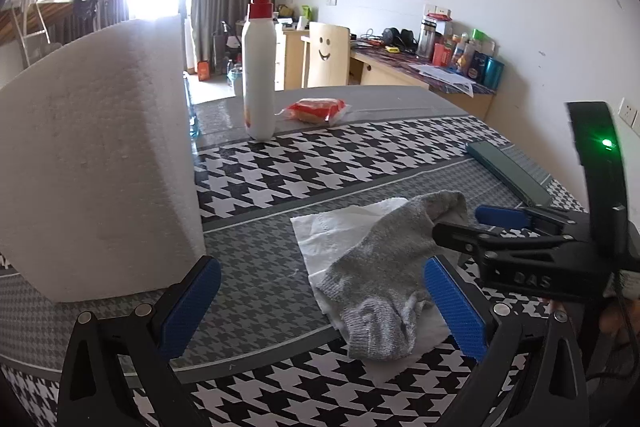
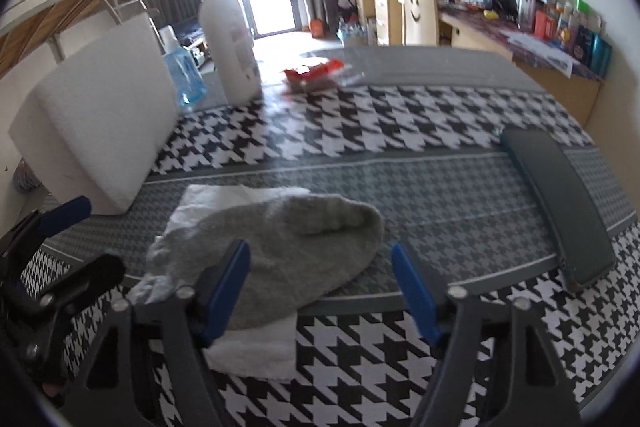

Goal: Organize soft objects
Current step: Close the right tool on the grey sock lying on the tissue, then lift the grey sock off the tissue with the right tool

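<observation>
A grey sock [image 1: 384, 263] lies crumpled on a white paper tissue [image 1: 332, 227] on the houndstooth tablecloth. My left gripper [image 1: 320, 307] is open, low over the cloth, its right pad beside the sock's heel. In the right wrist view the sock [image 2: 288, 247] and tissue [image 2: 256, 347] lie just ahead of my right gripper [image 2: 320, 291], which is open with its left pad over the sock's near edge. The right gripper also shows in the left wrist view [image 1: 472, 227], reaching in at the sock's toe end. A large white foam block [image 1: 96, 159] stands to the left.
A white pump bottle with a red top [image 1: 260, 67] and a red snack packet [image 1: 316, 111] stand further back. A dark phone [image 2: 560, 203] lies at the right. A blue bottle [image 2: 184, 71] stands behind the foam block [image 2: 96, 135]. A desk and chair stand beyond.
</observation>
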